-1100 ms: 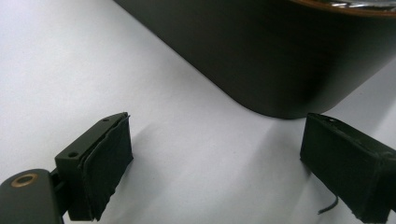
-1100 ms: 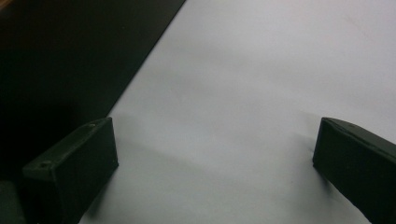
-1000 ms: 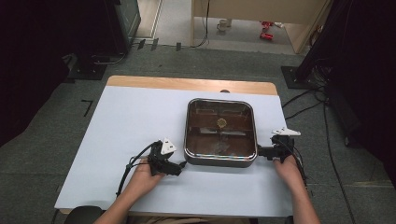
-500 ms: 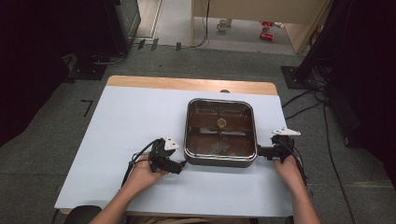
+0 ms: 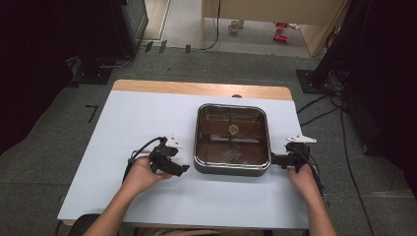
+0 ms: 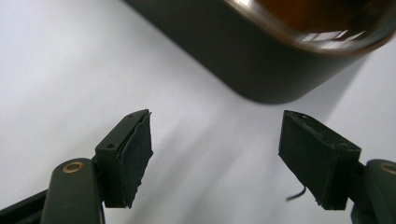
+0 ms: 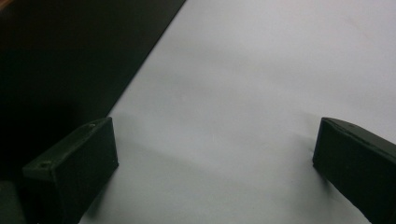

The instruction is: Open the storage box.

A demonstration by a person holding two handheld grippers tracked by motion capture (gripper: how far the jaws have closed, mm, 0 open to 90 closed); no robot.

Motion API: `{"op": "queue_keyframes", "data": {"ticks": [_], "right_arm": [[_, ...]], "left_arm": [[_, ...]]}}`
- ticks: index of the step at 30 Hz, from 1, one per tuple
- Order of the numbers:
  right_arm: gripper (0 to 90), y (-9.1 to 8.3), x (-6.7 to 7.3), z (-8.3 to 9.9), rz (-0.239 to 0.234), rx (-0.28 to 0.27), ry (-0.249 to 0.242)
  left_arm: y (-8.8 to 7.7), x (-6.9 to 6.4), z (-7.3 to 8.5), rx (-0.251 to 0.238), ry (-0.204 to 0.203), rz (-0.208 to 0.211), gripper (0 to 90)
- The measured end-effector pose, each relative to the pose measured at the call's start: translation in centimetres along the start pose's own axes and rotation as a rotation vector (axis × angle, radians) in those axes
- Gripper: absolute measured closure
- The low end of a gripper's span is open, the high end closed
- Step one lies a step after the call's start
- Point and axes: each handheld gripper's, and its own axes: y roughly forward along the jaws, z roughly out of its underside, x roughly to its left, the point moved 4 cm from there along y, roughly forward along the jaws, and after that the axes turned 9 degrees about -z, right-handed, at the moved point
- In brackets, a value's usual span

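The square pan [image 5: 232, 139] sits on the pale blue table [image 5: 133, 123], right of its middle and toward the person's side, with a dark outer wall, rounded corners and a glossy brown inside that throws back reflections (a small round yellowish spot shows near its middle, too small to tell what it is). The left gripper [image 5: 183, 168] hovers just beside the pan's left wall, apart from it, held in the person's left hand [image 5: 142, 173]; in the left gripper view [image 6: 215, 158] its jaws stand apart with nothing but bare table between them, the pan's rounded corner [image 6: 280, 65] lying beyond the tips, and they have just been closing part of the way. The right gripper [image 5: 274, 160] lies at the pan's right wall, held in the right hand [image 5: 302, 177], and from above I cannot tell whether it touches the wall. In the right gripper view [image 7: 215, 163] its jaws are spread wide over bare table, with the pan's dark side [image 7: 70, 56] running along the left, close to the left jaw. A strip of bare wood [image 5: 196, 88] runs along the table's far edge, and beyond it lies grey floor [image 5: 221, 64].
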Motion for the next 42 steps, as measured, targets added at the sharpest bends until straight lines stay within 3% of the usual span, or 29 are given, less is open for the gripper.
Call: {"op": "queue_keyframes", "data": {"ticks": [6, 8, 11, 15, 19, 31, 42], "right_arm": [[0.0, 0.0, 0.0, 0.0, 0.0, 0.0, -0.001], [0.0, 0.0, 0.0, 0.0, 0.0, 0.0, 0.0], [0.0, 0.0, 0.0, 0.0, 0.0, 0.0, 0.0], [0.0, 0.0, 0.0, 0.0, 0.0, 0.0, -0.001], [0.0, 0.0, 0.0, 0.0, 0.0, 0.0, -0.001], [0.0, 0.0, 0.0, 0.0, 0.0, -0.001, -0.002], [0.0, 0.0, 0.0, 0.0, 0.0, 0.0, -0.001]], "left_arm": [[-2.3, 0.2, -2.5, -0.062, 0.033, 0.023, 25.5], [-2.4, 0.1, -2.9, -0.066, 0.038, 0.032, 25.9], [-2.5, -0.4, -4.6, -0.077, 0.056, 0.076, 26.1], [-2.2, -0.5, -6.3, -0.084, 0.087, 0.077, 26.1], [-1.6, -0.5, -7.9, -0.106, 0.079, 0.08, 31.7], [0.7, -1.0, -11.4, -0.116, 0.077, 0.144, 32.1], [3.6, -1.9, -13.1, -0.126, 0.106, 0.137, 35.4]]}}
